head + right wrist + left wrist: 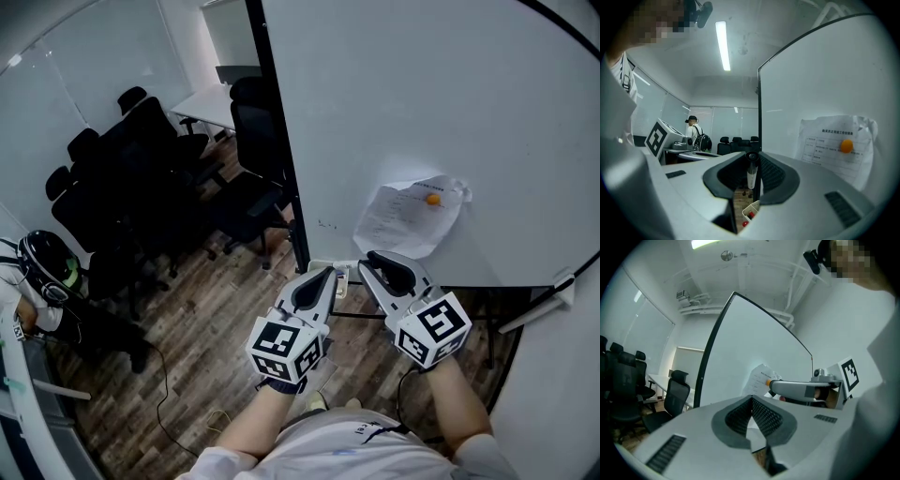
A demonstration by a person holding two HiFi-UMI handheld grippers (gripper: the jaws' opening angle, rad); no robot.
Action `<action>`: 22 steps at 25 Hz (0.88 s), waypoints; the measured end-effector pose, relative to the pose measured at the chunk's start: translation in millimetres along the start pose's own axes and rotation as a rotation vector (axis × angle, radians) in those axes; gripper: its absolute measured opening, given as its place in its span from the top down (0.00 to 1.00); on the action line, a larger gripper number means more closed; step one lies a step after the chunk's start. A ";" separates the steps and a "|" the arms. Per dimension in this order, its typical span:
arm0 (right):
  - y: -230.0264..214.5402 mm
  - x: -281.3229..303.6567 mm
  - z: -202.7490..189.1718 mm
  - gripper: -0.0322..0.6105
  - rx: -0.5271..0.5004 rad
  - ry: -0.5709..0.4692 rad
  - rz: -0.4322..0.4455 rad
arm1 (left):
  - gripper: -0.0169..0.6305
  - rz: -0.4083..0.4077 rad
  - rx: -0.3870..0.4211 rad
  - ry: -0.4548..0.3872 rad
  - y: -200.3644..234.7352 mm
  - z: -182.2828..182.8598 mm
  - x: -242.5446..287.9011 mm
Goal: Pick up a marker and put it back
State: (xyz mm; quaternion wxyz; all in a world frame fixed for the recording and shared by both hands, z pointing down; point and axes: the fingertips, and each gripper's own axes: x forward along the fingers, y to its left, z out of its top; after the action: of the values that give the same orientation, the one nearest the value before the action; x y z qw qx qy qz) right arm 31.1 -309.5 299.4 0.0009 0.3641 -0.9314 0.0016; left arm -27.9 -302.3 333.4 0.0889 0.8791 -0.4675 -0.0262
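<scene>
A marker with a white barrel and a black cap stands upright between the pads of my right gripper, which is shut on it. Just below it sits a small white marker tray holding red-capped markers. In the head view both grippers point at the whiteboard's lower left corner, side by side. The right gripper is next to the tray, and the marker is hidden there. My left gripper is shut, its pads meeting at the tips with nothing between them.
The whiteboard has a black frame post. A printed sheet hangs on it under an orange magnet. Black office chairs and a table stand on the wooden floor at left. A person in a black cap is at the far left.
</scene>
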 end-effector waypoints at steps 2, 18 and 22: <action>1.0 1.1 -0.9 0.81 0.001 0.001 -0.001 | 0.96 0.006 0.006 0.001 1.0 -1.1 -0.6; -11.8 22.4 -78.2 0.81 0.109 0.112 -0.068 | 0.96 0.071 -0.030 -0.001 41.9 -27.6 -11.0; -11.5 35.4 -123.7 0.81 0.174 0.173 -0.086 | 0.96 0.079 -0.055 0.033 54.7 -53.7 -12.9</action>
State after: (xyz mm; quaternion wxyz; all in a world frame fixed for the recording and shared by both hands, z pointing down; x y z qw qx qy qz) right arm 12.9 -341.5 423.2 0.0499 0.4006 -0.9078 0.1138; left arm -72.8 -314.5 395.6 0.1217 0.8576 -0.4993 -0.0210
